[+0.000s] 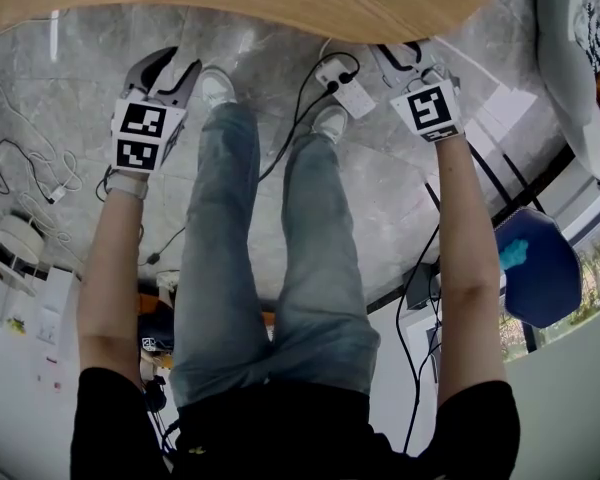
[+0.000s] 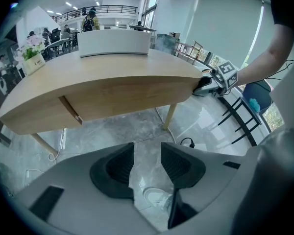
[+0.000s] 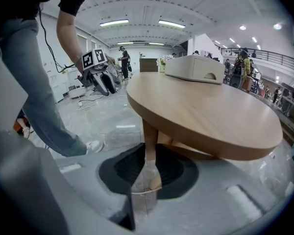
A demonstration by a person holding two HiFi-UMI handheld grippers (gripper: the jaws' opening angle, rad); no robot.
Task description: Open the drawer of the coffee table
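- Head view, looking down: a wooden table [image 1: 310,3] edge curves across 12 o'clock. A person stands close, one gripper in each hand.
- Left gripper [image 2: 147,161]: jaws apart, nothing between them, only floor. It hangs short of the table edge.
- Right gripper [image 3: 146,173]: jaws nearly together with a thin gap, gripping nothing. A table leg [image 3: 149,138] shows beyond the gap.
- The drawer [image 2: 132,94] reads as the curved front band under the tabletop, at 12 o'clock in the left gripper view. A slanted seam [image 2: 71,110] marks its left end. It looks shut; no handle is visible.
- Risk: with no handle, the jaws would have to pinch the lower lip, and the right jaws' gap looks too narrow to take it, so they may skid off.
- Risk: pulling at one end only could twist the curved front and jam it.
- Risk: a hard tug may drag the whole table and shift the white box [image 2: 115,43] on top.
- Risk: cables [image 1: 305,98] and a power strip [image 1: 352,95] lie by the feet at 12 o'clock; stepping back could snag them.
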